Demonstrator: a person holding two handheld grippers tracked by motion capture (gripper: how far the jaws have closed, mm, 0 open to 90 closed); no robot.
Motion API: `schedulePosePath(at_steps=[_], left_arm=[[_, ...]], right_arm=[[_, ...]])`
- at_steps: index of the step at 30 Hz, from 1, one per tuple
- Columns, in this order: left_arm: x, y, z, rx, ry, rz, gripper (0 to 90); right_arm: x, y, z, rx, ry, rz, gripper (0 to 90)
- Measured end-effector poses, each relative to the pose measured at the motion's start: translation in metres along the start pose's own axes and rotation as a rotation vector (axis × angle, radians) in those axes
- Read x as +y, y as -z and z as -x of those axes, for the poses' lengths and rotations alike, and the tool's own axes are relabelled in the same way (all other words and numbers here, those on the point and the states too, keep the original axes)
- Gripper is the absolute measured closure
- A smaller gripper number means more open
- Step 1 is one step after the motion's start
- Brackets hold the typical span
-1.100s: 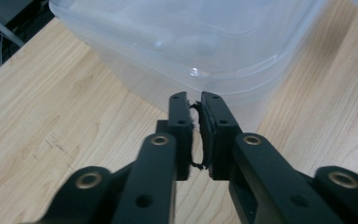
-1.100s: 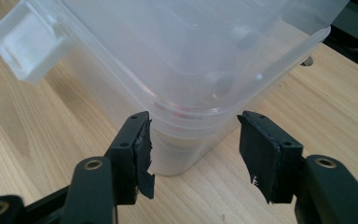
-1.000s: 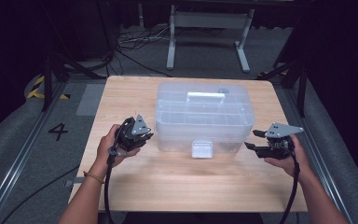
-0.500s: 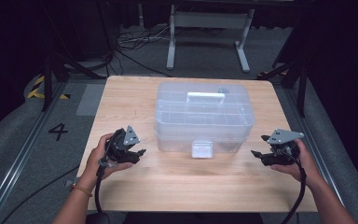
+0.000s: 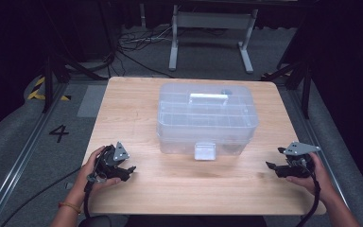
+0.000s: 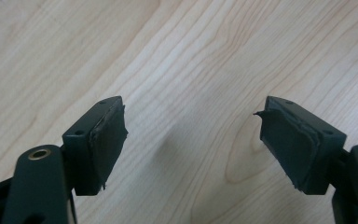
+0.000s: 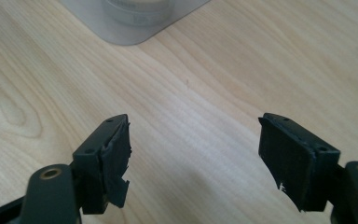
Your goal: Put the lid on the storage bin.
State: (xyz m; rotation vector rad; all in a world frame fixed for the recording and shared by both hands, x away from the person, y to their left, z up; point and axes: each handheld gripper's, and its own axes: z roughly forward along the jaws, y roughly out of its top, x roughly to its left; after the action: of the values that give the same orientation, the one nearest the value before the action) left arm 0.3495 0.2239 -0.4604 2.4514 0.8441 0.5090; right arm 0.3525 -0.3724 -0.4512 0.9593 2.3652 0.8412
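Observation:
A clear plastic storage box (image 5: pixel 207 118) with a white handle and a front latch (image 5: pixel 204 151) stands closed in the middle of the wooden table (image 5: pixel 179 189). A corner of the box (image 7: pixel 135 18) shows at the top of the right gripper view. My left gripper (image 5: pixel 128 171) sits low over the table's front left, held in a hand. Its jaws have just been opening and stand wide, with bare wood between the pads (image 6: pixel 105 142). My right gripper (image 5: pixel 270 166) hovers at the front right, pointing left. Its jaws have also been opening, nothing between them (image 7: pixel 193 154).
The table is bordered by grey floor with rails, a painted "4" (image 5: pixel 59 133) at left and cables and a white metal stand (image 5: pixel 212 28) behind. Bare wood lies in front of the box between both grippers.
Both hands have drawn back from the box's sides toward the table's front edge and sunk lower. Both grippers' jaws have spread wider.

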Motion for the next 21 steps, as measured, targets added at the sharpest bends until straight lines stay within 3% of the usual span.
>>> schedulePosePath(at_steps=[2,3,4,9,12,13,15,21], left_arm=[[-0.006,-0.002,-0.004,-0.021,0.012,-0.011,24.7],[-0.006,-0.002,-0.004,-0.021,0.012,-0.011,24.6],[-0.011,-0.002,-0.007,-0.032,0.047,0.017,24.6],[-0.027,-0.002,-0.010,-0.113,0.155,0.063,20.4],[-0.032,-0.001,-0.007,-0.109,0.173,0.081,18.9],[-0.034,-0.002,-0.006,-0.121,0.196,0.092,17.9],[-0.039,-0.003,-0.003,-0.108,0.203,0.130,15.8],[-0.039,-0.003,-0.001,-0.082,0.214,0.135,14.5]], right_arm=[[-0.010,0.000,0.003,0.051,-0.041,0.012,24.3],[-0.010,0.000,0.003,0.051,-0.041,0.012,24.3],[-0.015,0.000,0.003,0.048,-0.047,0.014,23.5],[-0.043,-0.003,0.008,0.028,-0.147,0.018,23.0],[-0.050,-0.003,0.009,0.025,-0.186,0.030,21.5],[-0.052,-0.003,0.009,0.026,-0.202,0.037,20.7],[-0.057,-0.003,0.011,0.025,-0.235,0.057,20.6],[-0.057,-0.003,0.011,0.011,-0.249,0.053,18.2]])
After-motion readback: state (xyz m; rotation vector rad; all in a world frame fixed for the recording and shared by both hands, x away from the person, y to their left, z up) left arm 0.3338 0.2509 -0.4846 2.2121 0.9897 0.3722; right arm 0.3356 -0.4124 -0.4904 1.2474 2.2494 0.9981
